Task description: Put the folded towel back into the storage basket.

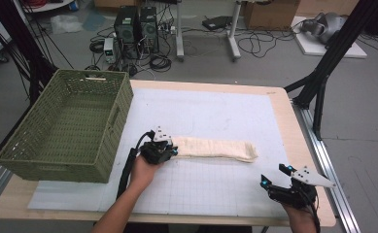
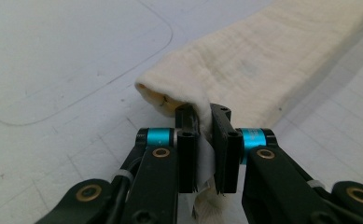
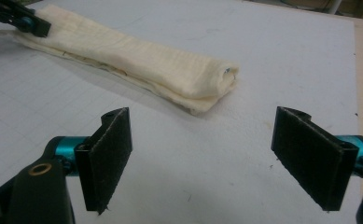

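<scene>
A cream cloth [image 1: 215, 148] folded into a long strip lies across the middle of the white gridded mat [image 1: 215, 111]. My left gripper [image 1: 169, 150] is shut on the cloth's left end; in the left gripper view the cloth [image 2: 258, 60] is pinched between the two black jaws of that gripper [image 2: 203, 122], with its rolled edge lifted a little. My right gripper [image 1: 277, 175] is open near the table's front right, apart from the cloth. In the right gripper view its pads [image 3: 108, 151] stand wide apart, with the cloth's right end [image 3: 207, 79] on the mat beyond them.
A green woven basket [image 1: 67, 124] stands at the table's left, overhanging the edge. The wooden table edge [image 1: 300, 145] runs along the right. Behind the table are computer towers [image 1: 135, 29], cables and black frame legs [image 1: 322, 73] on the floor.
</scene>
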Action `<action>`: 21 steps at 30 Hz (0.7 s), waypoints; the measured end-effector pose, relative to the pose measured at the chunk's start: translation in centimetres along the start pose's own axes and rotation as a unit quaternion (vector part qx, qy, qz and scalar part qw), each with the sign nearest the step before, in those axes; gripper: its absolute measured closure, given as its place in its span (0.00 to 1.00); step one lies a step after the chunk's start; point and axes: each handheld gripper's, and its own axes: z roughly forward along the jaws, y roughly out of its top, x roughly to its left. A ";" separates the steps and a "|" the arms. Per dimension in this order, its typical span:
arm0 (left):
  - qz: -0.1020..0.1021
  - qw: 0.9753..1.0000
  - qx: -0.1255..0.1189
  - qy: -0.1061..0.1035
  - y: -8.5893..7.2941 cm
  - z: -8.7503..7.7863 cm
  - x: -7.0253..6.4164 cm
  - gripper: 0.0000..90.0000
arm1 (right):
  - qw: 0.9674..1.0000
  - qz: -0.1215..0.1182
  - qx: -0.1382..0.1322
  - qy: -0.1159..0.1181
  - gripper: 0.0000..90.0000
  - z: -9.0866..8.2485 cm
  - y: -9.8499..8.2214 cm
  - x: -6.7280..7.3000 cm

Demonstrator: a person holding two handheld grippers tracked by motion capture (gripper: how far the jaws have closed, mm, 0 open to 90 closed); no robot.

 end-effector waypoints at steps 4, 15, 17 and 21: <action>-0.003 1.000 -0.024 -0.014 -0.7 -1.4 0.1 0.91 | 1.000 0.001 0.001 0.000 0.21 0.0 0.0 0.0; -0.035 0.997 -0.067 -0.020 -3.4 -4.2 0.6 0.90 | 1.000 0.019 -0.005 0.003 0.17 1.7 0.5 0.8; -0.032 0.998 -0.059 -0.015 -3.8 -4.1 0.8 0.90 | 1.000 0.011 -0.002 0.008 0.17 2.3 0.7 1.0; -0.033 0.997 -0.062 -0.009 -3.8 -4.2 1.0 0.90 | 1.000 0.006 0.002 0.007 0.17 3.6 1.7 1.5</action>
